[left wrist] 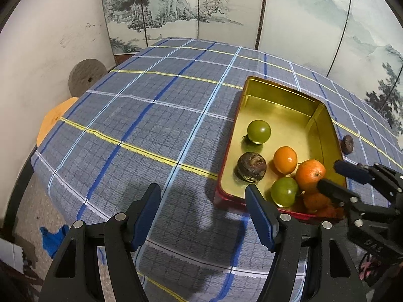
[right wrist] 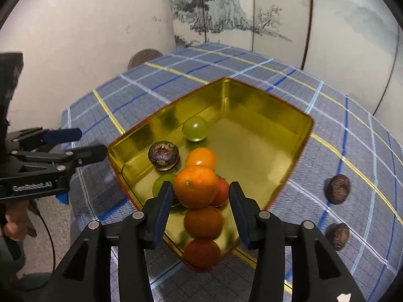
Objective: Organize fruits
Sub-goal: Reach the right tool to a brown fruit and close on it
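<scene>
Here the left gripper hangs idle over the cloth just left of the tin, jaws well apart and empty, seemingly parked clear so the other hand can work. In the tin lie a green fruit, a dark fruit, an orange and a second green fruit, gathered at the near end. The right gripper sits over the tin's near corner, jaws slightly apart around another orange, pads apparently not pressing, likely releasing it there; two dark fruits wait on the cloth to the right.
</scene>
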The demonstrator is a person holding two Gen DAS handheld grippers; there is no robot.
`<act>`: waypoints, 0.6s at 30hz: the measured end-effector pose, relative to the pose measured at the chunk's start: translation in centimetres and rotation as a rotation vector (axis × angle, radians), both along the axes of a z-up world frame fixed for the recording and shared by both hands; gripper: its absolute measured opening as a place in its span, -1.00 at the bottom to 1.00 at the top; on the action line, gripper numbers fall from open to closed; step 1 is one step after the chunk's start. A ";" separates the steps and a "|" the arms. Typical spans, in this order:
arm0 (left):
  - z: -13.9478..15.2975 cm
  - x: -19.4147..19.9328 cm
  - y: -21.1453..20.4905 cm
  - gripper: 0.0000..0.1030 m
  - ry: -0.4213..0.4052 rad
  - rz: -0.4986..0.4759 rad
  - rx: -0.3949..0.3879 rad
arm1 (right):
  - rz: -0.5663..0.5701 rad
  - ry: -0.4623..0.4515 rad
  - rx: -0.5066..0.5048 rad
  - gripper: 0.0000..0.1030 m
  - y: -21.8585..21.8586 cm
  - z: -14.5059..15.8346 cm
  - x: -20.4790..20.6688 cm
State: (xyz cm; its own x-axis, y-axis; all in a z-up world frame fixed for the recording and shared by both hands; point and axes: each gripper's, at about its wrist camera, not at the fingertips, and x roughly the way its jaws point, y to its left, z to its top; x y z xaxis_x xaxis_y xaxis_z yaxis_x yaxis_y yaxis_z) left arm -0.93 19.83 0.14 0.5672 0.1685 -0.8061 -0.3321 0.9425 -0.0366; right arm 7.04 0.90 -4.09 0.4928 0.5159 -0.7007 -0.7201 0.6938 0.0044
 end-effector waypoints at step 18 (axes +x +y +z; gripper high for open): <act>0.0 1.4 -3.2 0.35 0.014 -0.093 -0.038 | -0.332 0.032 -0.012 -0.15 -12.9 -2.4 3.7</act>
